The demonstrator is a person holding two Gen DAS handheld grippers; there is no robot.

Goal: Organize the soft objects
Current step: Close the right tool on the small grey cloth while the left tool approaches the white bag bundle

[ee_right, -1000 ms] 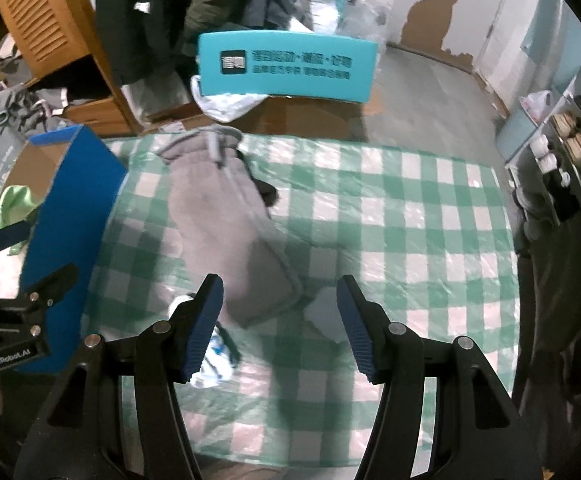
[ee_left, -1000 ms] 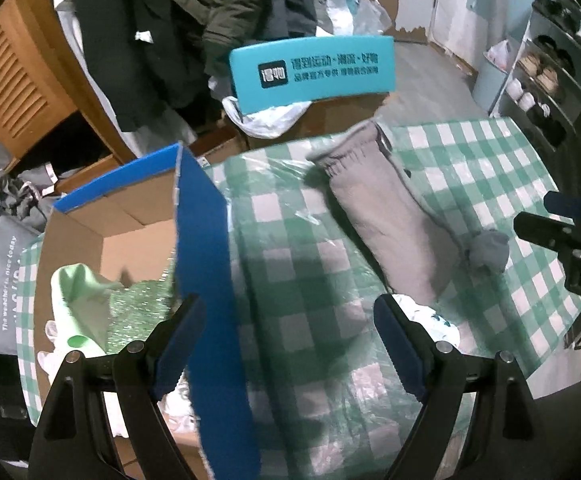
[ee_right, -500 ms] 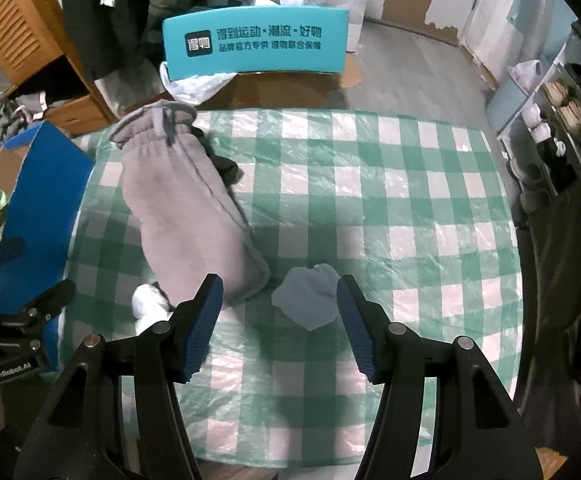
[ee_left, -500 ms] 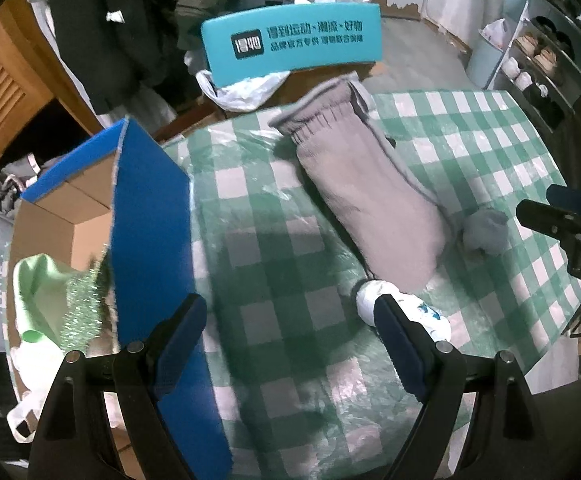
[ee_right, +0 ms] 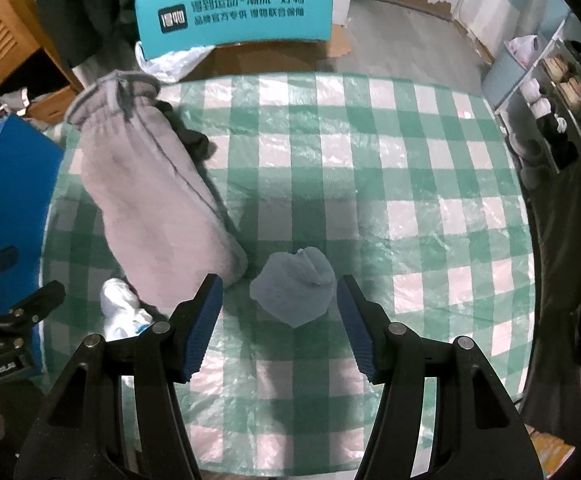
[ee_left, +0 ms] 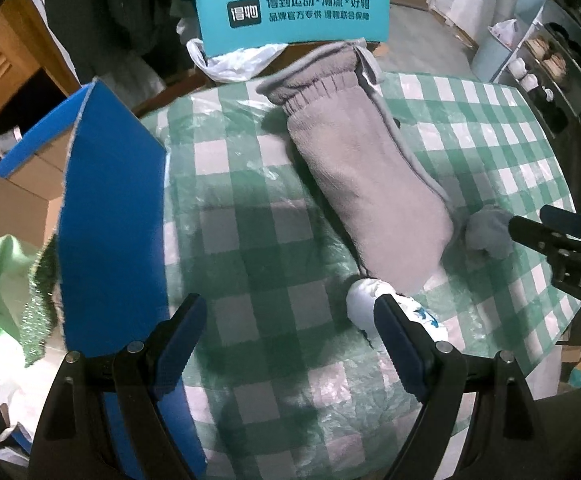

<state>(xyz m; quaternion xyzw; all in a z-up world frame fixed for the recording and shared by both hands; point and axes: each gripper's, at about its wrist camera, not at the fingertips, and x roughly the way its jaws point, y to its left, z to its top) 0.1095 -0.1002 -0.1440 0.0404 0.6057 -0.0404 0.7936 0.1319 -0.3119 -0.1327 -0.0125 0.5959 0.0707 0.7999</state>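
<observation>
Both grippers have come down closer to the surface than a second ago. The right gripper has its fingers spread on either side of one small grey sock, not pressing it. The left gripper is spread wide over bare cloth; one white sock lies by its right finger. One long grey garment lies beside the grey sock. One blue box stands left of it. The checked green cloth covers the surface; a teal sign and shoe shelves stand beyond.

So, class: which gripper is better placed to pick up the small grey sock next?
Right gripper: the grey sock lies between its open fingers. The left gripper sits off beside the white sock.
</observation>
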